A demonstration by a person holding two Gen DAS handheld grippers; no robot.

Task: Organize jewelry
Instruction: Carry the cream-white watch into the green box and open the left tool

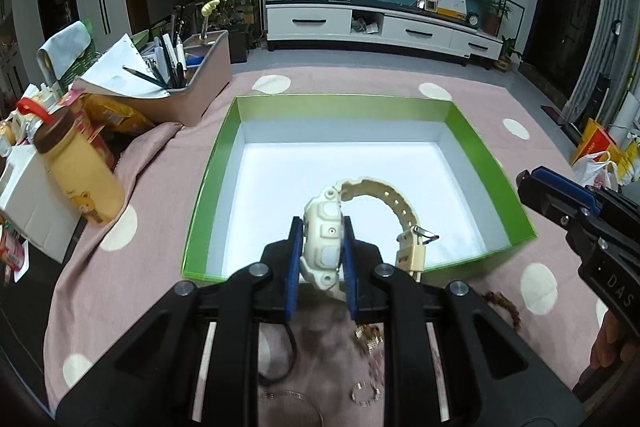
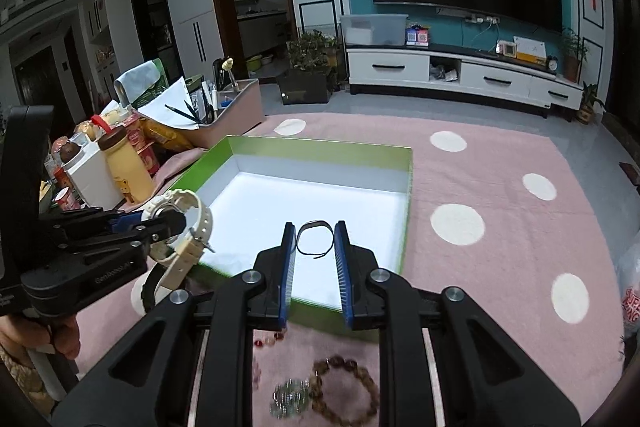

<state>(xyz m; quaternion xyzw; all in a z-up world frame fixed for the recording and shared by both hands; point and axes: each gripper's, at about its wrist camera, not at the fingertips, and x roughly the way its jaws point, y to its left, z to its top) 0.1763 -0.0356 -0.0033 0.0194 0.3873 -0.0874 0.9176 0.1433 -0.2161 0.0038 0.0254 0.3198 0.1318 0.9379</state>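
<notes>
My left gripper (image 1: pixel 322 247) is shut on a cream watch (image 1: pixel 326 231), held over the near edge of a green box with a white floor (image 1: pixel 208 179); the strap curls right and hangs down. The watch also shows in the right wrist view (image 2: pixel 180 223). My right gripper (image 2: pixel 316 239) is shut on a thin dark ring-shaped bangle (image 2: pixel 315 237), held above the box (image 2: pixel 406 223). On the pink cloth below lie a brown bead bracelet (image 2: pixel 346 393), a silver chain bracelet (image 2: pixel 290 401) and red beads (image 2: pixel 268 339).
A beige organiser with pens and papers (image 1: pixel 200 75), a yellow bottle (image 1: pixel 84 179) and snack packs crowd the left side. A black hair tie (image 1: pixel 280 355), small silver rings (image 1: pixel 365 393) and a brown bracelet (image 1: pixel 506 305) lie on the dotted pink cloth (image 1: pixel 540 155).
</notes>
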